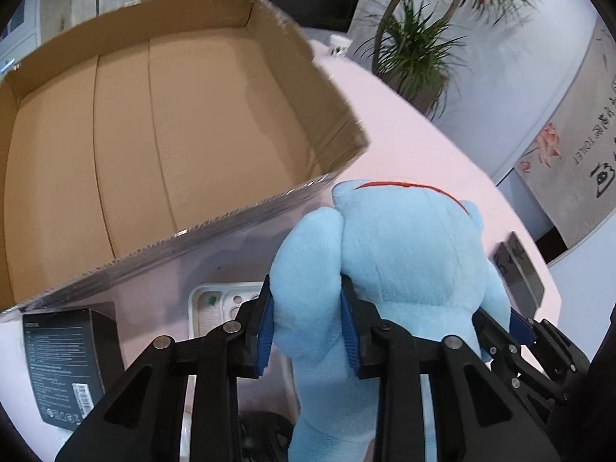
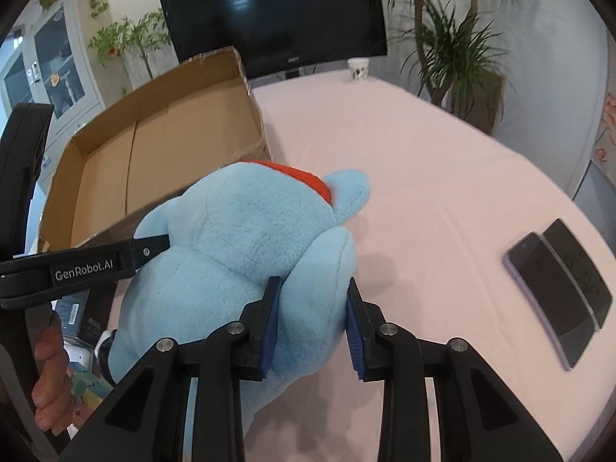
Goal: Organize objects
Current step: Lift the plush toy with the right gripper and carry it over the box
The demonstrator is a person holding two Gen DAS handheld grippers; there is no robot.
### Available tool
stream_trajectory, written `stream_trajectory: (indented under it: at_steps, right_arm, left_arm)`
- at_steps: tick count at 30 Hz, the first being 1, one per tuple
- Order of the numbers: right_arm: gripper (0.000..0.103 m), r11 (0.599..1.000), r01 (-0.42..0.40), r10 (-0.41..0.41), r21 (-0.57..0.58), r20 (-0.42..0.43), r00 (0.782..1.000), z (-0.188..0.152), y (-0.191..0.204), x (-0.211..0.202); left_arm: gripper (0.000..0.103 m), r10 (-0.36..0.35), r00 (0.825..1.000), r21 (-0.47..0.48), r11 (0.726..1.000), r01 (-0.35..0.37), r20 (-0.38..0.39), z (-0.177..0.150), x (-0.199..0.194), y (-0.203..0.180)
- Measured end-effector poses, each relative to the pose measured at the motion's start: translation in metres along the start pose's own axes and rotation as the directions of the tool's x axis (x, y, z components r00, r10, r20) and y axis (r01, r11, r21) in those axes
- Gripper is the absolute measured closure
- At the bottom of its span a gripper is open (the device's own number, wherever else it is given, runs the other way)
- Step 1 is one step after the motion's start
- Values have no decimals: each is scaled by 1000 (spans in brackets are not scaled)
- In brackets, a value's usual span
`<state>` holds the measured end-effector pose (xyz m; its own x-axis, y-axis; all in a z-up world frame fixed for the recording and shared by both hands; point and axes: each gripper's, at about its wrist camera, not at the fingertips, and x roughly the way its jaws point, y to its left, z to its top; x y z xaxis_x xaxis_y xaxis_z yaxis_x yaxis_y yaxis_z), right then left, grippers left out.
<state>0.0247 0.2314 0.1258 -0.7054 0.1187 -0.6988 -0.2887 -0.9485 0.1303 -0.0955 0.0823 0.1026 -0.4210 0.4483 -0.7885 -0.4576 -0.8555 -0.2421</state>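
A light blue plush toy [image 1: 404, 254] with a red mark on its head is held by both grippers just in front of an open, empty cardboard box [image 1: 161, 131]. My left gripper [image 1: 308, 327] is shut on one limb of the plush. My right gripper [image 2: 312, 315] is shut on another limb of the plush toy [image 2: 238, 238]; it also shows at the lower right of the left wrist view [image 1: 516, 331]. The box [image 2: 154, 154] sits left of the plush in the right wrist view. The left gripper's arm [image 2: 84, 269] crosses the left side there.
A pink tablecloth [image 2: 423, 177] covers the table. Two dark phones [image 2: 562, 288] lie at the right. A black carton [image 1: 65, 362] and a white phone case [image 1: 227, 304] lie near the box's front wall. A white cup [image 2: 359, 68], a TV and plants stand behind.
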Motion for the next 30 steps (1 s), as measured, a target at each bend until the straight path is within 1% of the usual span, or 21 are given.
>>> stream_trajectory:
  at_steps: [4, 6, 12, 16, 21, 25, 30]
  right_arm:
    - [75, 1000, 10, -9, -7, 59, 998, 0, 3, -32]
    - [75, 1000, 14, -12, -23, 86, 996, 3, 8, -46]
    - [75, 996, 3, 11, -92, 153, 988, 20, 37, -78]
    - [75, 988, -13, 41, -154, 178, 983, 33, 65, -88]
    - [75, 969, -35, 87, -243, 208, 974, 48, 108, -94]
    - [75, 951, -101, 172, -293, 226, 959, 63, 146, -94]
    - [75, 900, -133, 247, -415, 235, 940, 72, 210, -91]
  left_arm:
    - [75, -21, 998, 21, 1000, 19, 62, 7, -24, -9]
    - [75, -22, 995, 25, 999, 20, 93, 9, -38, -7]
    - [75, -27, 983, -9, 1000, 29, 179, 17, -71, 13]
    - [75, -22, 973, -62, 997, 37, 229, 25, -90, 40]
    - [75, 9, 959, -125, 992, 27, 283, 29, -110, 76]
    - [75, 35, 940, -188, 982, 31, 338, 24, -131, 118]
    - [75, 78, 918, -291, 956, 42, 389, 11, -146, 172]
